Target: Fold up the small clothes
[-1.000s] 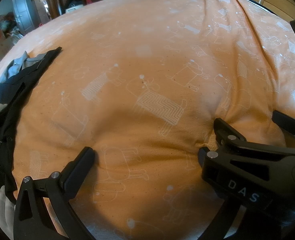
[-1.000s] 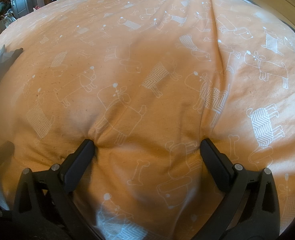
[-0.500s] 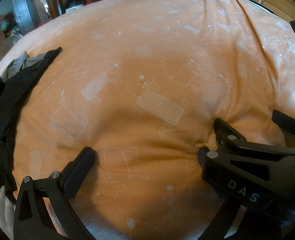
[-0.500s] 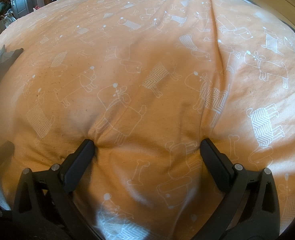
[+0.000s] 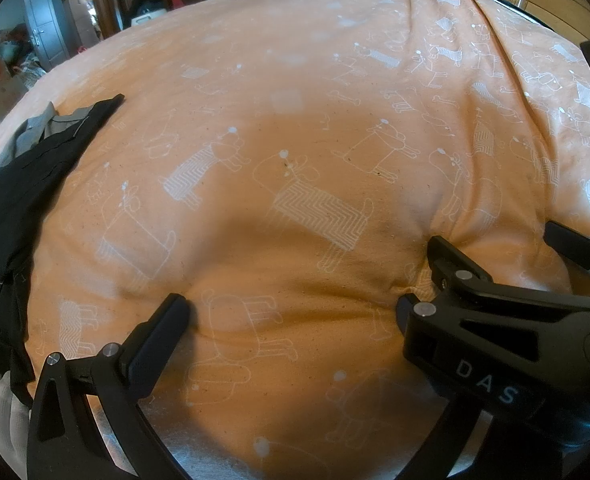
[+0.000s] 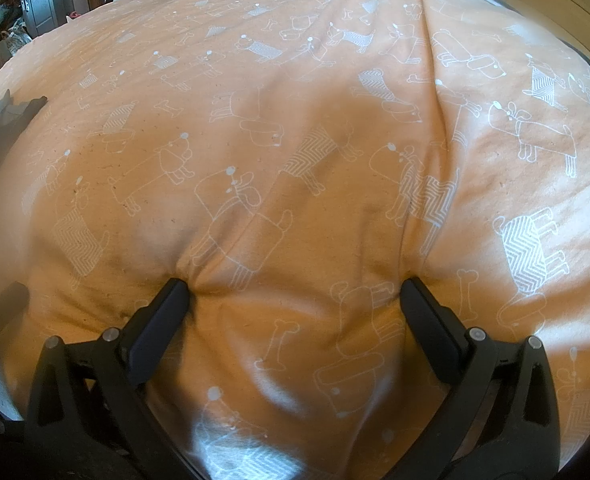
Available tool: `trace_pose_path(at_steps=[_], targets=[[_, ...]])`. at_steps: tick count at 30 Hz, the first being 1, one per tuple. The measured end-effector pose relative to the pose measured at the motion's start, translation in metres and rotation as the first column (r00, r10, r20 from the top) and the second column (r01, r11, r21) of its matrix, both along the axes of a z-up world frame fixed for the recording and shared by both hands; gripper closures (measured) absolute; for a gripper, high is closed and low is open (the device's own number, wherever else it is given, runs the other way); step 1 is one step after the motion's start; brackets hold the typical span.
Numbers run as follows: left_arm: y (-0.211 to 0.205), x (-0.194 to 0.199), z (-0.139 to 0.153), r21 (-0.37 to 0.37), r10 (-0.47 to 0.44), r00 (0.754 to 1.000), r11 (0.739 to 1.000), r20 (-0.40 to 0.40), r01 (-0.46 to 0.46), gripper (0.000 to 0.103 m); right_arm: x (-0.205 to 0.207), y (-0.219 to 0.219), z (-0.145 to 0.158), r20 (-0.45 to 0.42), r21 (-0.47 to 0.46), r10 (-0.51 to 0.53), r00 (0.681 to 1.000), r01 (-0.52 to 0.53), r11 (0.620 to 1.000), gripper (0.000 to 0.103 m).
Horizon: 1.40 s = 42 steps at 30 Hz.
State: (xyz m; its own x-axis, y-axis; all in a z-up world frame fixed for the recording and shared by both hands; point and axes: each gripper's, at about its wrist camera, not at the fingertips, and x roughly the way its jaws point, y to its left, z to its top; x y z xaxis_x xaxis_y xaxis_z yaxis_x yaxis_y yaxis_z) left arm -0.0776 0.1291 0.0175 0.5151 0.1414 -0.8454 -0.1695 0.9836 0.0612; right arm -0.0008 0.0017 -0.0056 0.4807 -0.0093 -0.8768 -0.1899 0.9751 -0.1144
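Overall, an orange sheet [image 5: 295, 128] printed with white dog and bone outlines covers the bed and fills most of both views. It is soft and lies in shallow wrinkles.

Black clothes [image 5: 19, 196] lie at the left edge of the sheet in the left wrist view, with a grey piece [image 5: 35, 132] at their far end; the same dark heap shows small at the left edge in the right wrist view [image 6: 15, 110]. The clothes are well apart from both claws.

Left claw [image 5: 291, 312]: jaws spread wide, nothing held. Its left fingertip [image 5: 171, 312] presses into the sheet and dents it. Its right finger is mostly hidden behind the right claw's body, which is marked "DAS" [image 5: 491, 384] and sits just beside it.

Right claw [image 6: 295, 292]: jaws spread wide, nothing held. Both fingertips [image 6: 175, 296] press into the sheet, which puckers at each tip and bulges between them.

A white-gloved hand [image 5: 3, 412] shows at the lower left corner of the left wrist view, touching the black clothes.

Clutter and a grey door [image 5: 45, 20] stand beyond the far edge of the bed.
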Motion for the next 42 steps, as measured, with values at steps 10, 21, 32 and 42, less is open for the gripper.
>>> trace_pose_path(at_steps=[10, 21, 32, 42], targets=[[0.000, 0.000, 0.000, 0.000, 0.000, 1.000, 1.000, -0.006, 0.000, 0.000, 0.000, 0.000, 0.000, -0.003, -0.003, 0.000, 1.000, 0.000, 1.000, 0.000], [0.000, -0.001, 0.000, 0.001, 0.001, 1.000, 1.000, -0.007, -0.001, 0.000, -0.004, 0.004, -0.010, -0.117, -0.097, -0.007, 0.993, -0.004, 0.995, 0.000], [-0.001, -0.003, 0.000, 0.000, 0.004, 1.000, 1.000, -0.005, -0.004, 0.000, -0.002, 0.000, 0.004, 0.011, 0.006, 0.001, 1.000, -0.001, 1.000, 0.000], [0.000, -0.002, 0.000, 0.024, 0.003, 1.000, 1.000, -0.006, -0.003, 0.000, 0.000, 0.000, 0.005, 0.027, 0.027, 0.000, 1.000, -0.001, 1.000, 0.000]])
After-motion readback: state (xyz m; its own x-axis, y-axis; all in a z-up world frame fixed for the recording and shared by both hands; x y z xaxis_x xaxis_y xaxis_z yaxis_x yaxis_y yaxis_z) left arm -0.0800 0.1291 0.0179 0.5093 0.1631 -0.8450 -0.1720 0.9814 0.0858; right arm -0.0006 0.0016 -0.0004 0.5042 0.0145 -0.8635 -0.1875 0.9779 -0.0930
